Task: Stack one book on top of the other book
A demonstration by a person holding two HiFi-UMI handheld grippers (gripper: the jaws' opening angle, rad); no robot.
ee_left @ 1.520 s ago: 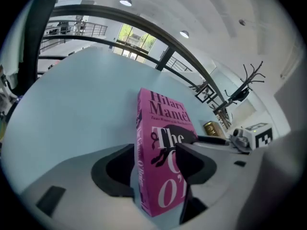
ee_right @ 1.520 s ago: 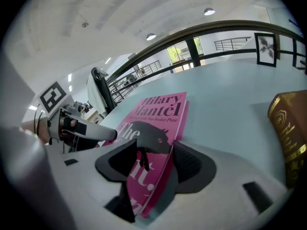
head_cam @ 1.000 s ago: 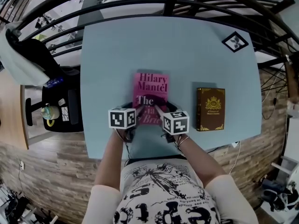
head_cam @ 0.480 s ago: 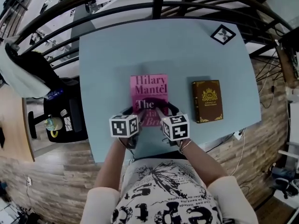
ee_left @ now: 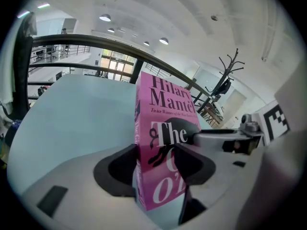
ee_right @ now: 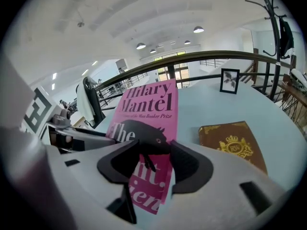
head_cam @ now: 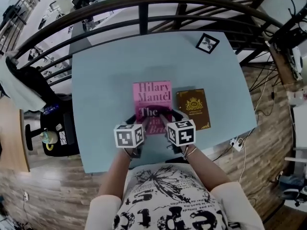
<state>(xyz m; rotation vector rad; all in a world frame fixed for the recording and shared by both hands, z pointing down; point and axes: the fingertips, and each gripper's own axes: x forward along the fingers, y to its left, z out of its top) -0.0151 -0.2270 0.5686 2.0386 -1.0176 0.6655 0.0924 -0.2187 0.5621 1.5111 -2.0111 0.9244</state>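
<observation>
Left gripper [ee_left: 160,164] and right gripper [ee_right: 156,164], its jaws just closing tighter, pinch the lifted pink book [head_cam: 152,99]; next, lower it squarely onto the brown book [head_cam: 193,108] to its right

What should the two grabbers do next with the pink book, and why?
Probably carry the pink book rightward until it is over the brown book. The left gripper and right gripper both clamp its near edge, the right jaws having just closed tighter, and it is lifted off the table. The brown book lies flat right beside it, not yet underneath.
</observation>
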